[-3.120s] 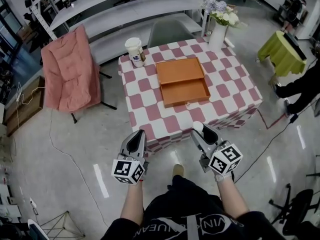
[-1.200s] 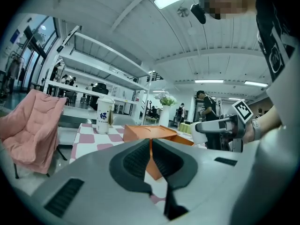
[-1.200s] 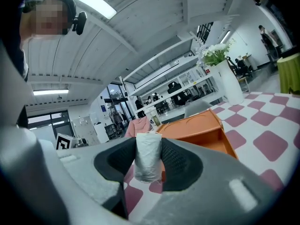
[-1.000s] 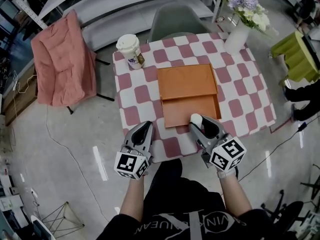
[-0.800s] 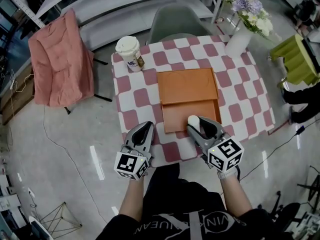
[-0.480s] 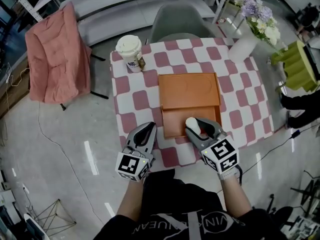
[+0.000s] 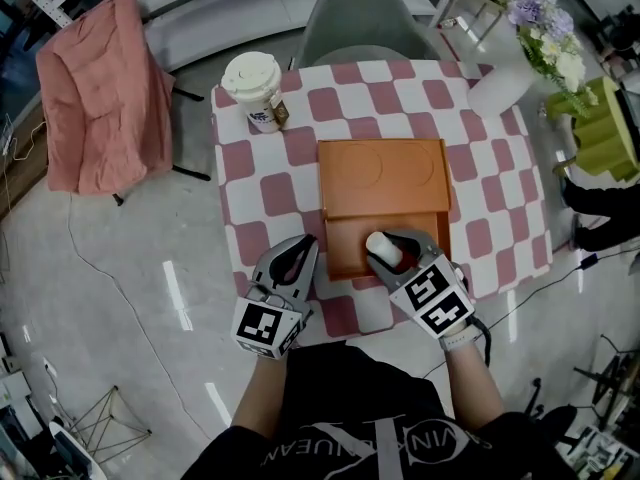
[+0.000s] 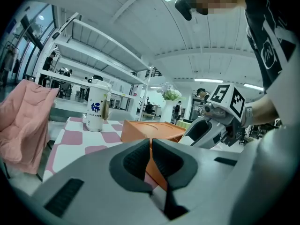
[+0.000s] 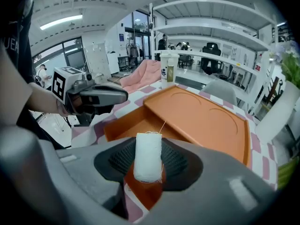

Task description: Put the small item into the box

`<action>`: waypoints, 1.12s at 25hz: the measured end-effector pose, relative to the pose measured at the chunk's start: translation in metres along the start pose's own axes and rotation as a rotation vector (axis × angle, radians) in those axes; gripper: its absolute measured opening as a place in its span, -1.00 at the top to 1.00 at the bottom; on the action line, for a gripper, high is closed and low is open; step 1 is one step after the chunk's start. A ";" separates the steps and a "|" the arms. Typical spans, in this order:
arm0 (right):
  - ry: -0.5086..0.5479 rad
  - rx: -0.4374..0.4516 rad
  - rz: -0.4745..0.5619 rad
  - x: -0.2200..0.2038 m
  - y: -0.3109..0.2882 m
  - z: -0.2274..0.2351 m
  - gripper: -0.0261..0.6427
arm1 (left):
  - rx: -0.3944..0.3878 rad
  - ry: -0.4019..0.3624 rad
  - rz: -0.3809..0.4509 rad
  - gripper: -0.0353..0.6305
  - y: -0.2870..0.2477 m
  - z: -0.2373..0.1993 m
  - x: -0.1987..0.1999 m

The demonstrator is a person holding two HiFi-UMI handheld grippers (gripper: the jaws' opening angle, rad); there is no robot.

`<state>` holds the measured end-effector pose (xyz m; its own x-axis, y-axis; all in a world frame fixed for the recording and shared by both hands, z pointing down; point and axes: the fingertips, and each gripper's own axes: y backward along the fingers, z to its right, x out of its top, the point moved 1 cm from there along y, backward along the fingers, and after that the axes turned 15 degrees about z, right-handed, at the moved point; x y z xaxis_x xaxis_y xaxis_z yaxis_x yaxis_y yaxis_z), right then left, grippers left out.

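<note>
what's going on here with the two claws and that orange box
A person at a checkered table holds a claw in each hand. The right claw is shut on a small white roll, held over the open tray of the orange box and not yet dropped in. The left claw is shut and empty, hovering by the box's near left corner.

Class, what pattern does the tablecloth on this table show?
The tablecloth has pink-and-white checks, clearest in the head view.
</note>
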<state>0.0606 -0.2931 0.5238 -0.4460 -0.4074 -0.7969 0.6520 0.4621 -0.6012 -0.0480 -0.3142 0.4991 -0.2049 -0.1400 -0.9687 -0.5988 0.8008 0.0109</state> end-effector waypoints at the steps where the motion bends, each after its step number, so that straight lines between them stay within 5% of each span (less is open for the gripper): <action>1: -0.002 0.004 -0.014 -0.002 -0.002 0.001 0.46 | -0.001 0.005 -0.002 0.83 -0.002 0.000 0.000; 12: 0.038 0.096 -0.181 -0.023 -0.028 0.002 0.46 | 0.018 0.020 -0.003 0.83 -0.014 -0.019 0.003; 28: 0.025 0.148 -0.198 -0.023 -0.035 0.000 0.46 | 0.028 0.051 -0.016 0.83 -0.021 -0.026 -0.005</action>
<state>0.0479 -0.2996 0.5631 -0.5880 -0.4578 -0.6668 0.6322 0.2540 -0.7320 -0.0546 -0.3450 0.5102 -0.2351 -0.1814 -0.9549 -0.5807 0.8141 -0.0117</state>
